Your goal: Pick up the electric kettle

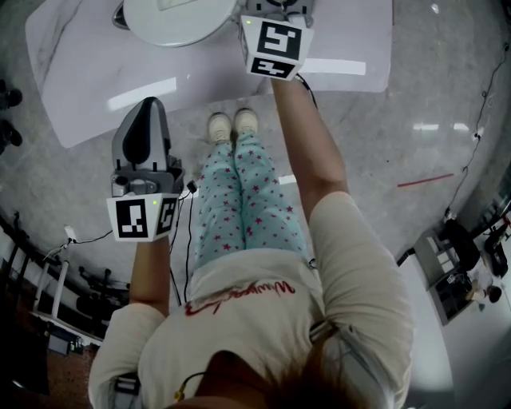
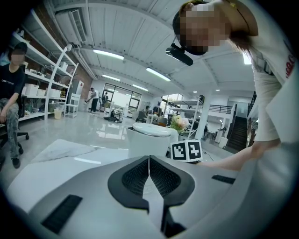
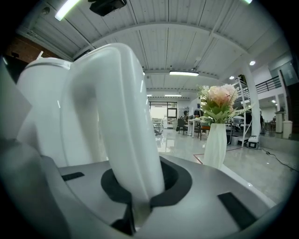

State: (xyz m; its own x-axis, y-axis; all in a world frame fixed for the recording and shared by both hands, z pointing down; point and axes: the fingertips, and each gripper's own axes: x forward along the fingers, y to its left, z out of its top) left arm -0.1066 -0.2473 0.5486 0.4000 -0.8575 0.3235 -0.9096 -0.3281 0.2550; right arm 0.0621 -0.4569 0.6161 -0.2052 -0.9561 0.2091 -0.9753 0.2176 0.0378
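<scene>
The white plastic electric kettle (image 1: 169, 17) stands on the white marble-patterned table (image 1: 80, 76). The right gripper (image 3: 138, 186) is clamped on its curved handle (image 3: 119, 107). The left gripper (image 2: 149, 172) has its jaws pressed together (nothing between them).

head: steeply down from above | gripper views: low, level | shared: kettle (image 1: 172, 20)

Kettle cropped
Your head view's top edge cuts the kettle (image 1: 168, 20); the cube (image 1: 275, 46) hides its handle (image 3: 119, 116).

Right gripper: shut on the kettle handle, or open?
Shut: the right gripper clamps the white kettle handle between its jaws.
</scene>
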